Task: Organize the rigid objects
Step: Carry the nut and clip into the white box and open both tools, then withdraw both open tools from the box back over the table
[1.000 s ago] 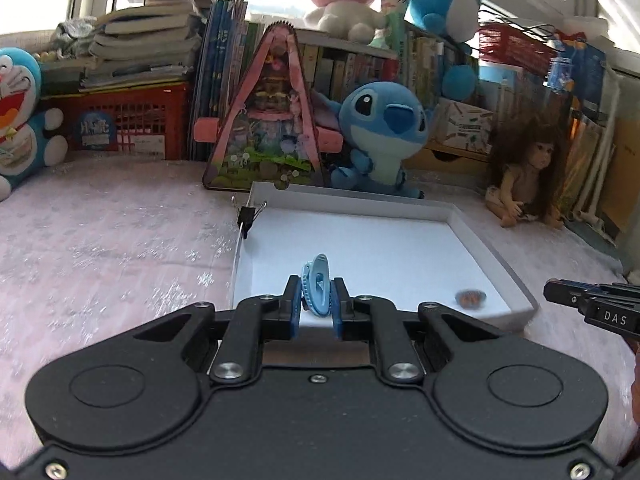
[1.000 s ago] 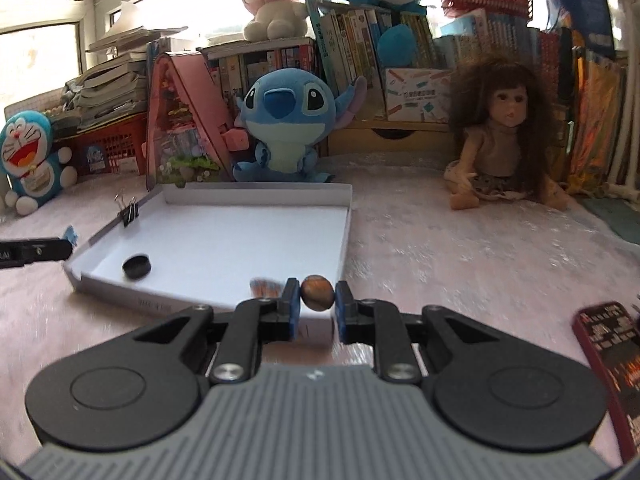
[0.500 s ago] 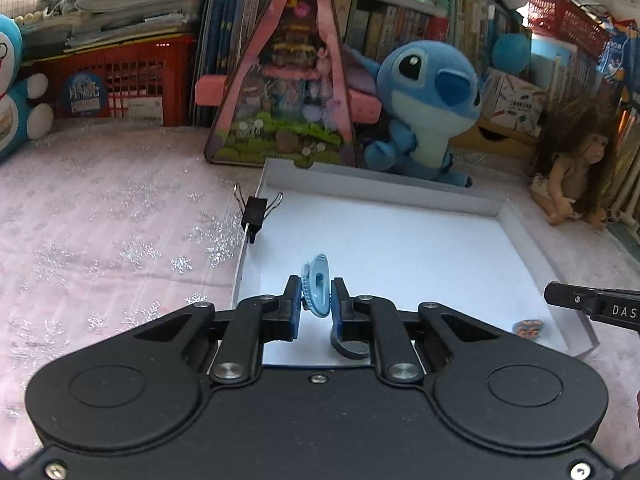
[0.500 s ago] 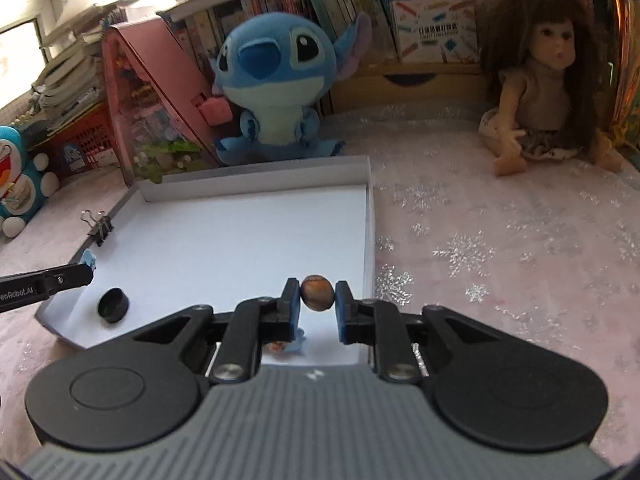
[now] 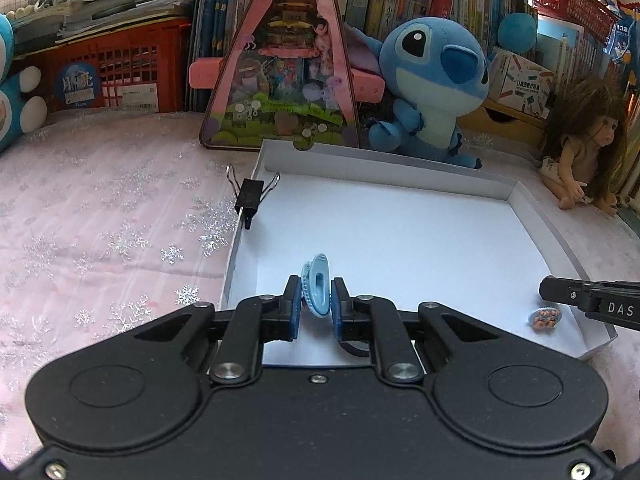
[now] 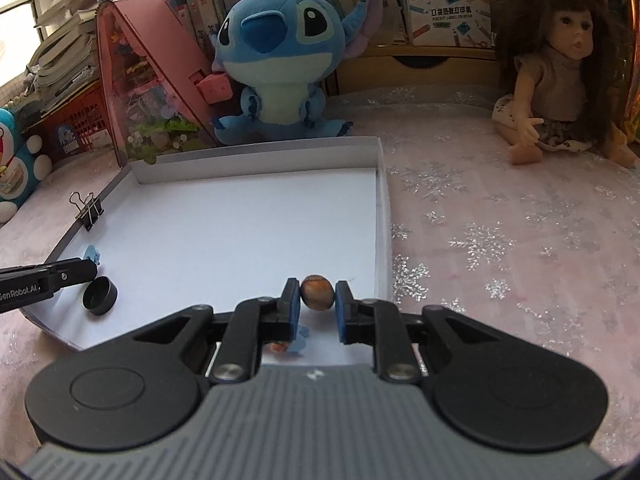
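Over the near edge of the shallow white cardboard tray, your left gripper has its jaws clamped on a small light-blue plastic clip. The clip stands with its long axis running up and away from you, rounded tip pointing toward the far wall of the tray; its lower end is hidden between the pads. Your right gripper has its jaws closed on a small brown oval nut, its long axis lying across the gap from pad to pad, above the tray's near right corner. A black round cap lies on the tray floor by the left gripper. A small blue-rimmed patterned disc lies near the right corner; from the right wrist it is mostly covered by the gripper body. A black binder clip grips the left wall.
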A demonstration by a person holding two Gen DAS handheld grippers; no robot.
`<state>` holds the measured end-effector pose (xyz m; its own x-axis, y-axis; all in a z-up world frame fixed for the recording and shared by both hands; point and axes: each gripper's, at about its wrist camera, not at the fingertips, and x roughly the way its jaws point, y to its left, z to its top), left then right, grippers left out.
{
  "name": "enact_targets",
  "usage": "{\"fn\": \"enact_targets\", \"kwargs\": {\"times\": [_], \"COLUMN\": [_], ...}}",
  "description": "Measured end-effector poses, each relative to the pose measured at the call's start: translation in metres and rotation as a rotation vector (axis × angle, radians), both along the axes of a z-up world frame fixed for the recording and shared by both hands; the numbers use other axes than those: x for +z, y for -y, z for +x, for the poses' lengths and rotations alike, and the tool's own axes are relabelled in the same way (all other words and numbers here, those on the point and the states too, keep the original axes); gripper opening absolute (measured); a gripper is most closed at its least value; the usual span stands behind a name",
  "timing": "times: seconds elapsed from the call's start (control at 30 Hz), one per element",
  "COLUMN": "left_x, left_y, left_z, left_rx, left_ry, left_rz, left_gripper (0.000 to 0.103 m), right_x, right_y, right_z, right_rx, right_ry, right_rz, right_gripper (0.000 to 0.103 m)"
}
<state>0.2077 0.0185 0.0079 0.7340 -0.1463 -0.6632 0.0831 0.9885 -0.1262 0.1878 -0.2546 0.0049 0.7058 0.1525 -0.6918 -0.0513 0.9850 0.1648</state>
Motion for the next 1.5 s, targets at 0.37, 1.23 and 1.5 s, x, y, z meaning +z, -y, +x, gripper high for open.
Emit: {"fn": "enact_targets", "kwargs": {"times": [0.37,1.23,1.5], "left_x": [-0.001,0.033,0.031], "left_y": [0.002,0.015,0.017], "left_z": [0.000,-0.081,-0.123], "left_rx": [0.000,-0.084,-0.116], "left_ry": [0.005,0.131,0.156], "left_rz": [0.015,-0.023,-0.007], "left_gripper": [0.014,0.078,0.080], "right_x": [-0.002,0.020,0.021], "right_y": [-0.006,-0.005,-0.007], "right_z": [-0.002,-0.070,-0.113], "right_rx": [0.010,0.087,0.126], "right_ry": [0.014,0.185,0.249], "right_rz": [-0.036,-0.082,-0.109], "right_gripper": [0.022,0.079,0.084]}}
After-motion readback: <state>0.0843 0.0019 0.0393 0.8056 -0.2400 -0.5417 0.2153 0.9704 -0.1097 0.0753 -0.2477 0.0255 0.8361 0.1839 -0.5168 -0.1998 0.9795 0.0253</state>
